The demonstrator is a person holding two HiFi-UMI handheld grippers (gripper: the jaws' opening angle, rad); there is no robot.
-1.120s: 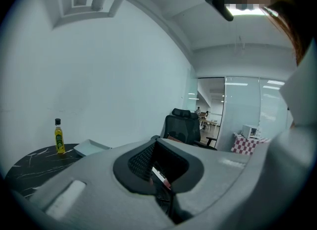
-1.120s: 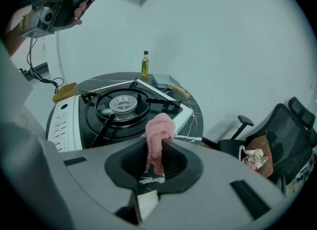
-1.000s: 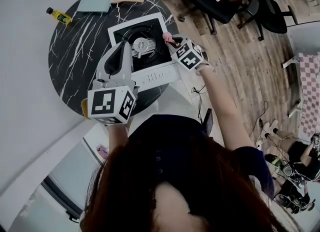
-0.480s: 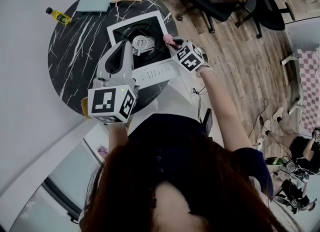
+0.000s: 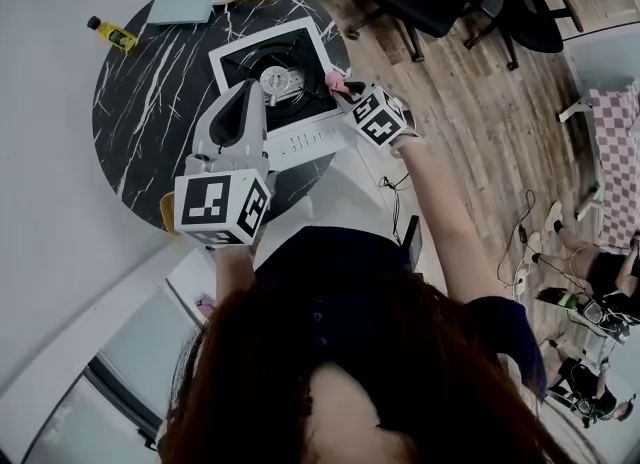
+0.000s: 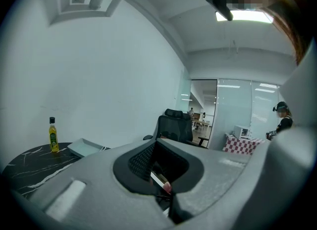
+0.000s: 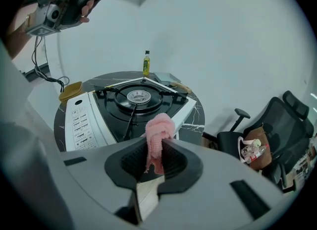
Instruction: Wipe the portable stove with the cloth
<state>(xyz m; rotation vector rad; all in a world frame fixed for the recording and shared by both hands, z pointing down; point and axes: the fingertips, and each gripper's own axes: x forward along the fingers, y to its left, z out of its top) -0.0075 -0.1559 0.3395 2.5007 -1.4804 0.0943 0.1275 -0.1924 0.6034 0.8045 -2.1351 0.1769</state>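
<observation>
Shifted slightly up and left in the head view since the earlier frame: marble table [image 5: 140,112] and portable gas stove [image 5: 300,52] together, which we read as head motion, the grippers keeping their places. Left gripper [image 5: 252,94], jaws closed on nothing, hangs over the stove's left side. Right gripper [image 5: 342,90], jaws pinching the pink cloth [image 5: 335,78] at the stove's right edge, should, we judge, press the wad flat and sweep leftward round the burner [image 5: 276,79]. Only the right gripper view shows the cloth bunched, not spread, and the control panel's print; the left gripper view gives merely the room beyond.
</observation>
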